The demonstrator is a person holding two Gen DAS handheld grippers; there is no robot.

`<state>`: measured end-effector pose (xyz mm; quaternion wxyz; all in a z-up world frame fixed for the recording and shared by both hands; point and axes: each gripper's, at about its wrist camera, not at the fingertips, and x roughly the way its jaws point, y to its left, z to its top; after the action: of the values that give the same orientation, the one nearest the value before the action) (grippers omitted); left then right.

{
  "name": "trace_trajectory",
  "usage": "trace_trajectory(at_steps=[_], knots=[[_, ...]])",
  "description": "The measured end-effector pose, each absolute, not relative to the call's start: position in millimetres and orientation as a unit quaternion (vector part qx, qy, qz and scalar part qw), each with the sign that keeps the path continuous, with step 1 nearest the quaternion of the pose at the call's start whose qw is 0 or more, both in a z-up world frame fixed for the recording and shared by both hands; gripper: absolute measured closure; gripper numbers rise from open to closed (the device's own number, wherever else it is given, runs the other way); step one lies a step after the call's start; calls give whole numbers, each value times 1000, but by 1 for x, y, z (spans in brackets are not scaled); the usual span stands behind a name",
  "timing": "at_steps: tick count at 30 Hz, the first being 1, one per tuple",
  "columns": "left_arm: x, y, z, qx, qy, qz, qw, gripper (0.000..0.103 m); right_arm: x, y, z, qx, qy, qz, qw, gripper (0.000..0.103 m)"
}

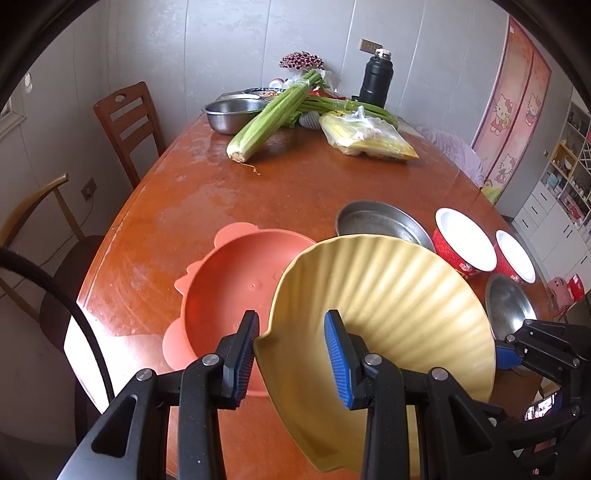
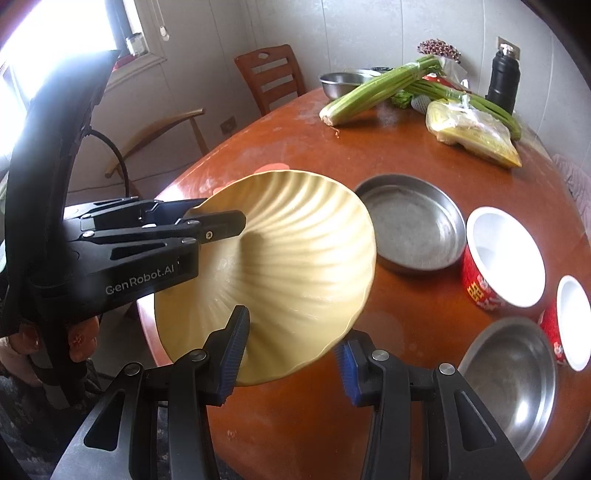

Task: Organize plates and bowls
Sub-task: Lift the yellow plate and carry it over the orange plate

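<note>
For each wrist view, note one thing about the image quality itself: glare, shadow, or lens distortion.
Left wrist view: fisheye bends the table edge into a curve; dark vignette fills the corners. Right wrist view: the window at upper left is blown out white, and the left claw casts a dark shadow across the ribbed yellow plate.

Brown table (image 1: pixel 295 184): pink bowl (image 1: pixel 229 291), steel dishes (image 2: pixel 410 221), celery (image 1: pixel 269 118).
</note>
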<state>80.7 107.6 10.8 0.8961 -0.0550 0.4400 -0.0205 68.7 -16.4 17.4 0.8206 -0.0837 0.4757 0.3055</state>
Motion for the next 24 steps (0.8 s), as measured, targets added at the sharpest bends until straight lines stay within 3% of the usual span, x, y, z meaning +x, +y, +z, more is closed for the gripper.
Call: trace_trajectory(at_steps=[24], knots=[[114, 162, -6, -68, 451, 14, 890, 66, 110, 46, 6, -84, 487, 309, 813, 56]])
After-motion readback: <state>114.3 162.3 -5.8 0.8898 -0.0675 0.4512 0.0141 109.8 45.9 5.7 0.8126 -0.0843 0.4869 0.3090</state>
